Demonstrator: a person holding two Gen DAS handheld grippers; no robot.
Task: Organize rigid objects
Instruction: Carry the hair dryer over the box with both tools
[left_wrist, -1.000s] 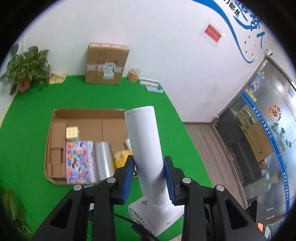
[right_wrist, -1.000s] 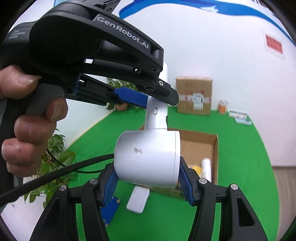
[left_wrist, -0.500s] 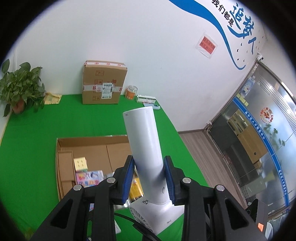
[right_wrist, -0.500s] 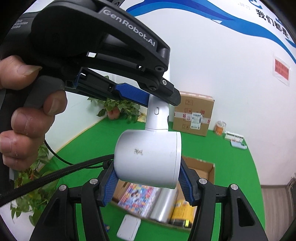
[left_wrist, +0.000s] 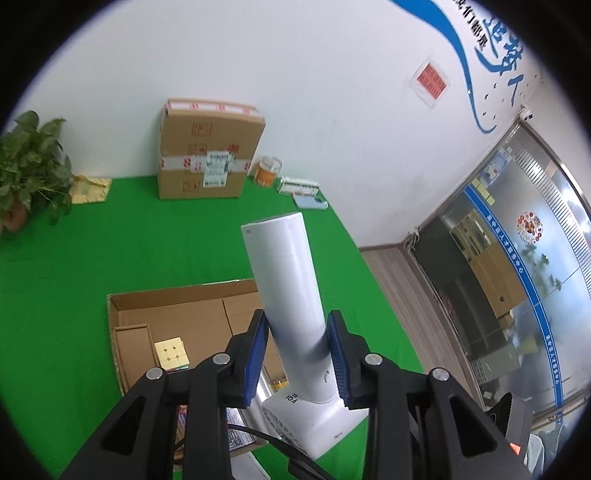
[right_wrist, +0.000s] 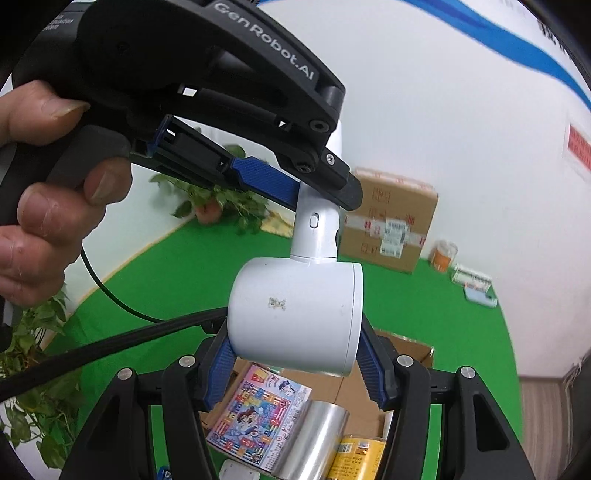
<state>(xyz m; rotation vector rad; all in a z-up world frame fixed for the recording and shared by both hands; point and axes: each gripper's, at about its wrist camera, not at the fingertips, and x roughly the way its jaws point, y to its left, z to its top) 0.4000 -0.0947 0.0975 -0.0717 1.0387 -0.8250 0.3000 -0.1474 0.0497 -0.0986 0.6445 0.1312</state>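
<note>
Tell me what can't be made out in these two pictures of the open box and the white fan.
- Left wrist view: most of the open box contents, hidden by the left tongs and the white fan.
- Right wrist view: the yellow can, cut off by the bottom edge; label unreadable.
- Right wrist view: the fan's handle top, hidden behind the other tongs.
- Both views: the sealed box label, too small.

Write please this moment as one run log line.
left gripper: shut on white fan handle | right gripper: shut on fan head | fan above open cardboard box
</note>
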